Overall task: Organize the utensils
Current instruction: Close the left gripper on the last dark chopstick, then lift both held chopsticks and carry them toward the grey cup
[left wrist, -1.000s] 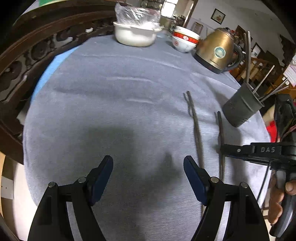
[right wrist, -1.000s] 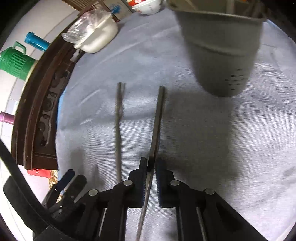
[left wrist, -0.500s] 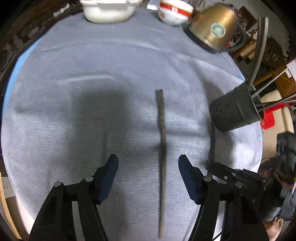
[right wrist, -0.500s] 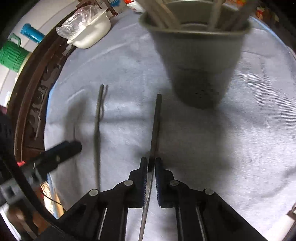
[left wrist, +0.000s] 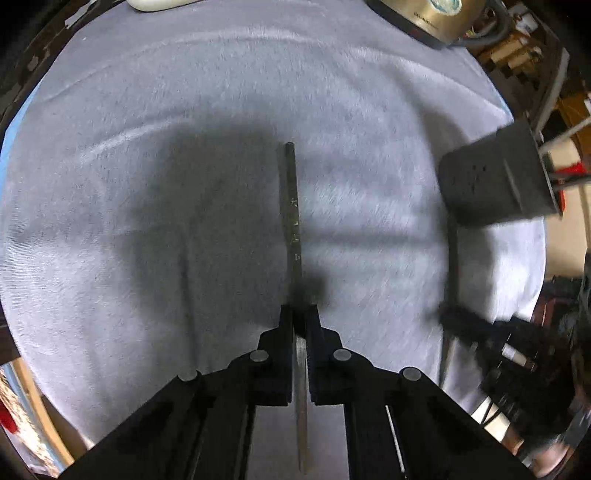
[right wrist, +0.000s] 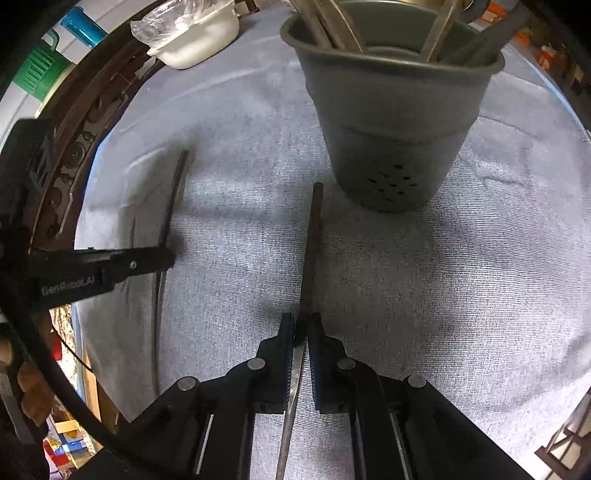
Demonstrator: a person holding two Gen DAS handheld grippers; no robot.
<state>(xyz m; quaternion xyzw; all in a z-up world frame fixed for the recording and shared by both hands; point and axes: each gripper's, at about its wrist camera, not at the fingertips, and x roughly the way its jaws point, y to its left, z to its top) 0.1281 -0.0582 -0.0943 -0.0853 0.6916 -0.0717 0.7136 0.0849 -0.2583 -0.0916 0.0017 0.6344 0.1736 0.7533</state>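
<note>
Two dark chopsticks lie on the grey cloth. My left gripper [left wrist: 299, 310] points down and is shut on the left chopstick [left wrist: 292, 206], which runs away between the pads. My right gripper [right wrist: 302, 321] is shut on the other chopstick [right wrist: 313, 240], whose far tip ends just short of the grey utensil holder [right wrist: 391, 125]. The holder stands upright with several utensils in it. In the right wrist view the left gripper [right wrist: 162, 258] crosses its chopstick [right wrist: 173, 192] at the left. In the left wrist view the right gripper [left wrist: 450, 314] and the holder [left wrist: 495, 181] sit blurred at the right.
A white bowl with a plastic bag [right wrist: 199, 37] and a brass kettle [left wrist: 432, 14] stand at the far side of the table. A carved wooden chair back [right wrist: 85, 122] curves along the left edge, with a green jug [right wrist: 37, 70] behind it.
My left gripper swung over the left chopstick, tilted further down and closed on it. My right gripper, still holding its chopstick, shifted a little closer to the holder.
</note>
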